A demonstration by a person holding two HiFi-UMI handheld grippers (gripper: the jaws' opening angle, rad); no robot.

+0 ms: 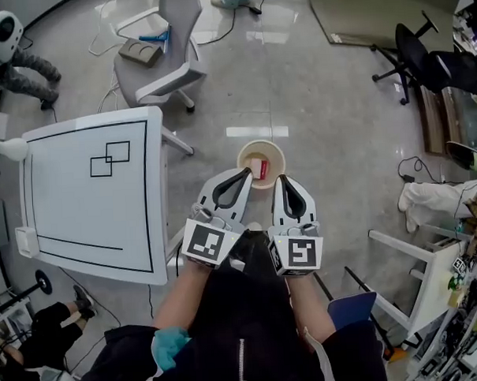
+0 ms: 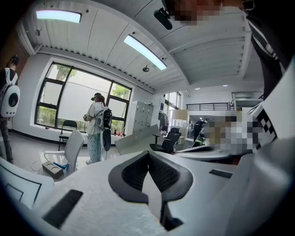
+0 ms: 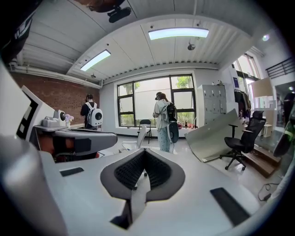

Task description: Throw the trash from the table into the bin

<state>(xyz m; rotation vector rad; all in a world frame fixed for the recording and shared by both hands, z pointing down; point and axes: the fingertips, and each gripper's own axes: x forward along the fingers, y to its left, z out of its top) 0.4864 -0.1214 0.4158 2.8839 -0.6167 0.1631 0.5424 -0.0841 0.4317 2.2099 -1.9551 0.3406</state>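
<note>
A round beige bin [image 1: 260, 145] stands on the floor just right of the white table [image 1: 89, 200], which has black lines drawn on its top. Inside the bin lies a red-and-white piece of trash [image 1: 259, 168]. Both grippers are held high, close under the head camera, side by side above the bin. My left gripper [image 1: 246, 174] is shut with nothing between its jaws, and its own view shows the gripper [image 2: 148, 153] pointing out across the room. My right gripper [image 1: 280, 178] is also shut and empty, and in its own view the gripper [image 3: 144, 150] faces the windows.
A grey office chair [image 1: 169, 47] stands beyond the table. A black chair [image 1: 422, 55] and a leaning board [image 1: 373, 14] are at the far right. A white rack [image 1: 416, 273] is at my right. A person with a backpack [image 2: 97, 124] stands by the windows.
</note>
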